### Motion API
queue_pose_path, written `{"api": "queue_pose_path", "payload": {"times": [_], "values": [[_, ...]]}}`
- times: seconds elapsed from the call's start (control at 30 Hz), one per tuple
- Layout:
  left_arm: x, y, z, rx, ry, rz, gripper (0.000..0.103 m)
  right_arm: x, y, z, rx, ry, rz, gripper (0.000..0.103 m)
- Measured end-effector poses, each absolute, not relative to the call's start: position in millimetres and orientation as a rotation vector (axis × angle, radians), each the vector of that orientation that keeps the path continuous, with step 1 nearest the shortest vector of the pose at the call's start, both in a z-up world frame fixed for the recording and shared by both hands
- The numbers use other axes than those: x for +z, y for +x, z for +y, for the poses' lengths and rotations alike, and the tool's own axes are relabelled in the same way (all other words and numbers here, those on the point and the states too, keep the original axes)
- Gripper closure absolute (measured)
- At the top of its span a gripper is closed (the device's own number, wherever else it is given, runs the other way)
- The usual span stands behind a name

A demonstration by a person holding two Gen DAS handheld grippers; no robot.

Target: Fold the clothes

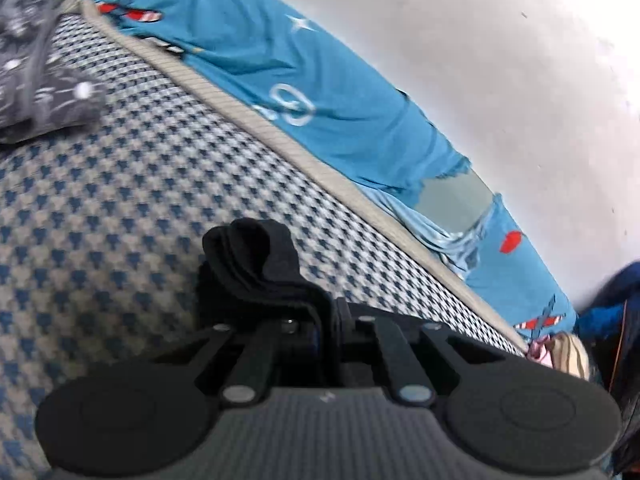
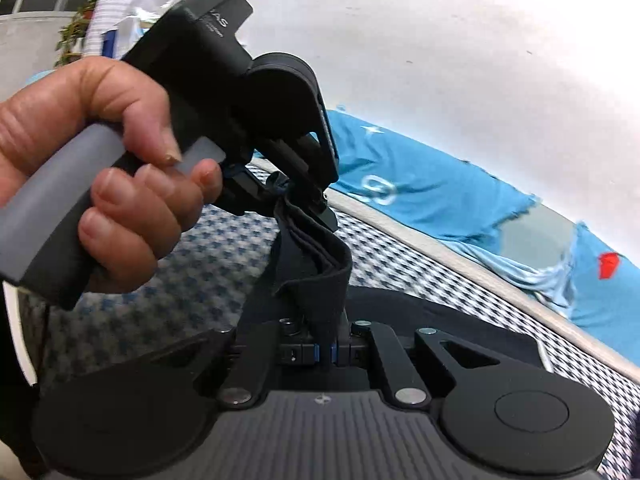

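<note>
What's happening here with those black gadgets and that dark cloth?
A person is folding clothes on a checked bed with two hand-held grippers. The left hand-held gripper, with the hand on its grey handle, and the right hand-held gripper are both shut on one black garment, bunched and raised between them. A grey patterned garment lies apart.

Black garment point(image 2: 320, 248), bunched, held aloft.

Houndstooth mattress point(image 1: 132, 184) (grey garment point(image 1: 36, 76) atop)
</note>
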State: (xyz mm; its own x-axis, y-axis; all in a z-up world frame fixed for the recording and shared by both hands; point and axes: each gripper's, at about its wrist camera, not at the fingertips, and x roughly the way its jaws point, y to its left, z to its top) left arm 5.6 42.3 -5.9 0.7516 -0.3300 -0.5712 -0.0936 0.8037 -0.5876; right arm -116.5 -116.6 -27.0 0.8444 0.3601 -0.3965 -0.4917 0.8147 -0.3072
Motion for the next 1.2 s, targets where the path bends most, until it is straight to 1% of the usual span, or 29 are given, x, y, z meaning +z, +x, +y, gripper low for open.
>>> {"api": "queue_pose_path", "payload": {"times": [0.33,0.57,0.87,1.2], "values": [[1.8,25.7,-15.5,-0.212,-0.545,0.720,0.097,-15.6,-99.0,-162.8,0.357,-0.360,0.339,0.097],[-1.1,29.6,-29.2,-0.213,-0.514,0.731,0.097,-14.2,-97.0,-174.6,0.345,-0.345,0.351,0.097],[12.8,17.1,0.0,-0.180,-0.525,0.699,0.097,-11.2,-92.1,-164.0,0.412,-0.323,0.335,0.097],[23.1,-4.1,59.0,-0.080,-0.534,0.687,0.097,-4.7,-111.6,-115.1,0.544,-0.310,0.307,0.097]]}}
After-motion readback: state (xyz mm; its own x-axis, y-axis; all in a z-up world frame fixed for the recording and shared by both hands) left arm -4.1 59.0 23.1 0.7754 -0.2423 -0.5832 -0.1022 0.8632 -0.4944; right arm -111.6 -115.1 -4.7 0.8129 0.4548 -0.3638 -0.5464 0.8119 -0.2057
